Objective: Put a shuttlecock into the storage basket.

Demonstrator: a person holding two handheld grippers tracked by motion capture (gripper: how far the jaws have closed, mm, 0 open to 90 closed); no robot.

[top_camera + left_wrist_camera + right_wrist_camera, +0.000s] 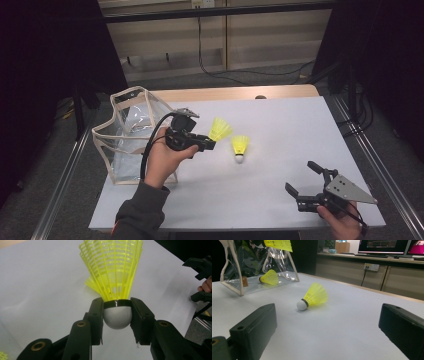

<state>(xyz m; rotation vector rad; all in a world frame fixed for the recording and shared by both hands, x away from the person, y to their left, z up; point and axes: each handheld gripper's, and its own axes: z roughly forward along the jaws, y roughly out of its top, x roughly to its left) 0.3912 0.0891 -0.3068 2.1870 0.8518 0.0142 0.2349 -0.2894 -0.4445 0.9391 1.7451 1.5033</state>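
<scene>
My left gripper [212,141] is held above the white table [280,125], shut on a yellow plastic shuttlecock [220,129]. In the left gripper view its jaws clamp the white cork [117,318] from both sides, and the net skirt [112,267] points away. A second yellow shuttlecock [240,147] lies on its side on the table just beyond; the right gripper view shows it too [312,297]. Near the front right corner my right gripper [300,176] stands open and aimed at that shuttlecock, nothing between its jaws [328,312].
A clear plastic pouch with beige trim [130,135] stands open at the table's left, and a third yellow shuttlecock [269,277] lies inside it. Cabinets and cables run along the back wall. Metal rails border the table on both sides.
</scene>
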